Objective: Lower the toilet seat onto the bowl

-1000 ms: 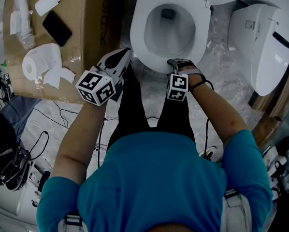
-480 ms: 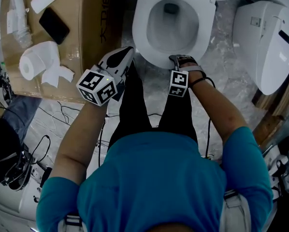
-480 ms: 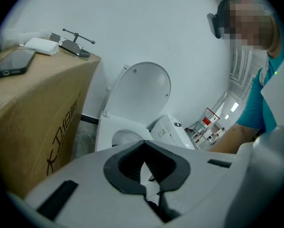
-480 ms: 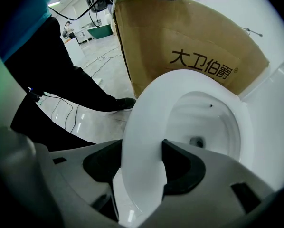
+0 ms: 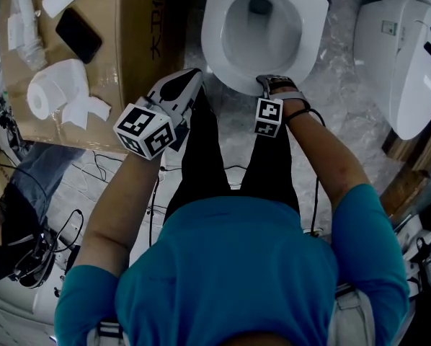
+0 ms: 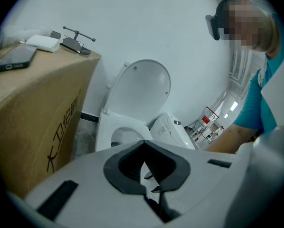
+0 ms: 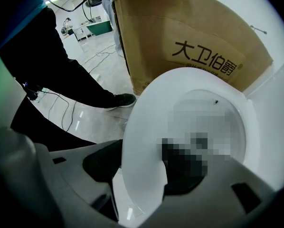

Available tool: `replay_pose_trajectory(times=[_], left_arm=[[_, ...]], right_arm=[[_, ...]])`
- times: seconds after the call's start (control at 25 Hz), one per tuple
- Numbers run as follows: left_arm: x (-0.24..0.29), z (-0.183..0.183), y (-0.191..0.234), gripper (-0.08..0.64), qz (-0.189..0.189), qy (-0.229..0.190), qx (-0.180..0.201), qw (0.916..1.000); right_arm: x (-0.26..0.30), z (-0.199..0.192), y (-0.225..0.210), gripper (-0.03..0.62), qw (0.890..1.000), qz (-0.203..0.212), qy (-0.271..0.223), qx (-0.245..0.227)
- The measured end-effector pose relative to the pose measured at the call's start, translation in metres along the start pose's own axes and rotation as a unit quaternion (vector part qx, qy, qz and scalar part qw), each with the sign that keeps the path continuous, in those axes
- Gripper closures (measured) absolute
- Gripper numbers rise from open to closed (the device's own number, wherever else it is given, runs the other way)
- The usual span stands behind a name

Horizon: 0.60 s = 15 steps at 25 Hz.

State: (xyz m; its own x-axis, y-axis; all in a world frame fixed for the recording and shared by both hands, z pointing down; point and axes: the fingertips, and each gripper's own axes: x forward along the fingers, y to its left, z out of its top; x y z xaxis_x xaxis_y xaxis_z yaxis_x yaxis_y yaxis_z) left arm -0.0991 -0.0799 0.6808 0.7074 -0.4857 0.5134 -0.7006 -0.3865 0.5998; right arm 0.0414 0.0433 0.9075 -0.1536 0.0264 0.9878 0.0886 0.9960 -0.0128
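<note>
**Right gripper clamps the seat's near rim; left gripper idle**

The right gripper (image 5: pixel 268 82) reaches forward on a nearly straight arm, forearm angled in toward the toilet. Its jaws are closed on the near edge of the toilet seat (image 5: pixel 219 27). In the right gripper view the white ring passes between the two dark pads. The seat lies low and flat over the bowl (image 5: pixel 262 31), while the lid (image 6: pixel 143 88) stands upright at the far side. I cannot tell whether seat and bowl touch.

The left arm is bent at the elbow. The left gripper (image 5: pixel 189 78) hovers near the bowl's left side, just beside the cardboard box (image 5: pixel 132 56), with its jaws together and nothing in them.
</note>
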Motion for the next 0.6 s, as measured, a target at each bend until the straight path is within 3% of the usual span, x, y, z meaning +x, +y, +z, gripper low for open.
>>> replay_pose_trajectory(times=[0.6], left_arm=[[0.003,-0.015,0.001,0.558,-0.001,0.006,-0.007,1.0]], right_arm=[[0.029,-0.006,0.0,0.337,1.0,-0.004,0.018,-0.002]])
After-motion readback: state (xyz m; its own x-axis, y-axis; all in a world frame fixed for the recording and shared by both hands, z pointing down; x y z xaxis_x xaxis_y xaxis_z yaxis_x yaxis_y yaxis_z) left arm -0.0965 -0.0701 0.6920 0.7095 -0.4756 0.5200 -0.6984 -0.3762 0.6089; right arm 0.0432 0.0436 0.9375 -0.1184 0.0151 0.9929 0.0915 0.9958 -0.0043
